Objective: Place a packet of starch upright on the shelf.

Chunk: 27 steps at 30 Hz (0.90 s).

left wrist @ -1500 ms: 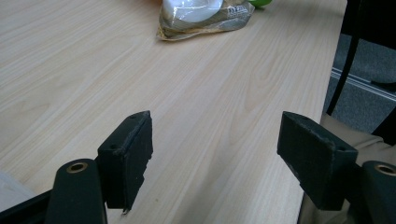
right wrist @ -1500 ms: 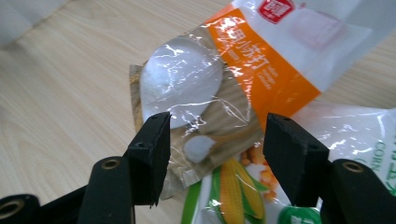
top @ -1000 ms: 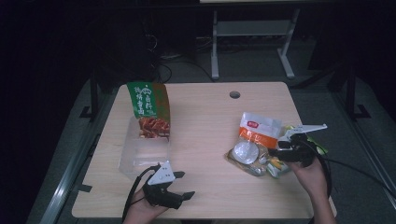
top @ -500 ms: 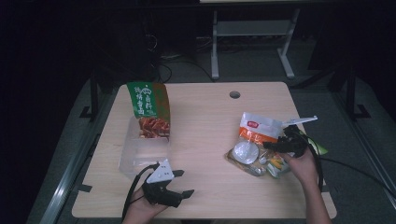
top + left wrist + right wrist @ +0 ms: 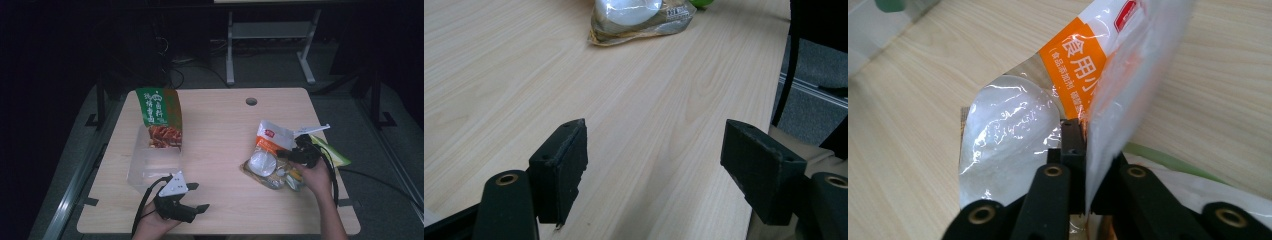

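A white and orange bag lies at the table's right. My right gripper is shut on the bag's edge and lifts that side; its jaws pinch the film. A clear packet with a round white piece lies right beside it, under the raised bag. My left gripper rests near the front edge, open with nothing between its jaws. The clear packet shows far ahead of them.
A green snack bag leans in a clear plastic box at the left. A green packet lies by the right edge behind my right hand. The table has a cable hole at the back.
My right gripper has shifted a little left with the white and orange bag's edge in it. The left gripper has stayed still.
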{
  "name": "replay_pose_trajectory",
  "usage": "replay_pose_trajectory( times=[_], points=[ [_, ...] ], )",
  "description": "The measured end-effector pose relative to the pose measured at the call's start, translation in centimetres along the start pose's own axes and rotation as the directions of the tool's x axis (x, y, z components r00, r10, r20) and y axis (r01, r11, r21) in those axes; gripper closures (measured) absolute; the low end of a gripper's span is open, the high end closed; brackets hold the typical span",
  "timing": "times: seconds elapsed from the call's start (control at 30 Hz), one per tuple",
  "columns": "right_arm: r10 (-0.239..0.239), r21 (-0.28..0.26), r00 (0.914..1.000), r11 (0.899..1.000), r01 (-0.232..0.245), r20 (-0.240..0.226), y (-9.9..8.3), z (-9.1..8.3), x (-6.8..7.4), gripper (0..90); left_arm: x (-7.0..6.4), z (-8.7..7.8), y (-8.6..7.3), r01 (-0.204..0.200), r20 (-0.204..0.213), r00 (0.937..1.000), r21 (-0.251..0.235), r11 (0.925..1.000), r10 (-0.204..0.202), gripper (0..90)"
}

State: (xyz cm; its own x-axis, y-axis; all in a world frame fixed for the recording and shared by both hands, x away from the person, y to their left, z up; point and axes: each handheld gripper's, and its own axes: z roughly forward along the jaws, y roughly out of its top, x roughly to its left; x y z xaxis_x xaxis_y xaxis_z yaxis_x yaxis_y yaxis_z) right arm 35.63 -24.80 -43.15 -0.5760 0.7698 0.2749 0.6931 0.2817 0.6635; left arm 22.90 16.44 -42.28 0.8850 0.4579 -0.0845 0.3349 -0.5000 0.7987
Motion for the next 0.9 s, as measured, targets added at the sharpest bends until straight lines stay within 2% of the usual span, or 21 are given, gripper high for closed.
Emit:
replay_pose_trajectory(
  times=[0.2, 0.3, 0.37, 0.5, 0.7, 0.77, 0.9],
  points=[
    [-0.02, -0.007, 0.9993, 1.0, 0.02, -0.03, 0.1, -0.3, 0.7, 89.6, -0.1, 0.2, 0.0, -0.002, 0.002, 1.0, 0.004, 1.0, 0.001, 26.5],
    [-0.026, -0.043, 0.9974, 0.999, 0.023, -0.067, 0.2, -0.8, 1.3, 89.6, -0.1, 0.2, 0.0, -0.003, 0.001, 1.0, 0.006, 1.0, 0.003, 26.5],
    [-0.052, -0.059, 0.9958, 0.997, 0.047, -0.076, 0.5, -1.0, 1.8, 89.6, -0.1, 0.2, 0.0, -0.002, 0.001, 1.0, 0.005, 1.0, 0.002, 26.6],
    [-0.072, -0.088, 0.9925, 0.994, 0.063, -0.099, 0.8, -1.5, 2.6, 89.7, -0.1, 0.2, 0.0, 0.004, 0.005, 1.0, 0.001, 1.0, -0.005, 26.6],
    [-0.115, -0.085, 0.9861, 0.991, 0.105, -0.12, 1.4, -2.0, 3.9, 89.8, 0.0, 0.1, 0.1, 0.001, 0.002, 1.0, -0.003, 1.0, -0.001, 27.2],
    [-0.13, -0.09, 0.9812, 0.989, 0.118, -0.142, 1.7, -2.1, 4.4, 89.8, 0.1, 0.0, 0.1, 0.003, 0.0, 1.0, -0.001, 1.0, -0.003, 28.9],
    [-0.17, -0.096, 0.9745, 0.983, 0.157, -0.147, 2.2, -2.3, 5.6, 89.9, 0.1, 0.0, 0.1, 0.007, 0.0, 1.0, 0.0, 1.0, -0.007, 29.1]
  ],
)
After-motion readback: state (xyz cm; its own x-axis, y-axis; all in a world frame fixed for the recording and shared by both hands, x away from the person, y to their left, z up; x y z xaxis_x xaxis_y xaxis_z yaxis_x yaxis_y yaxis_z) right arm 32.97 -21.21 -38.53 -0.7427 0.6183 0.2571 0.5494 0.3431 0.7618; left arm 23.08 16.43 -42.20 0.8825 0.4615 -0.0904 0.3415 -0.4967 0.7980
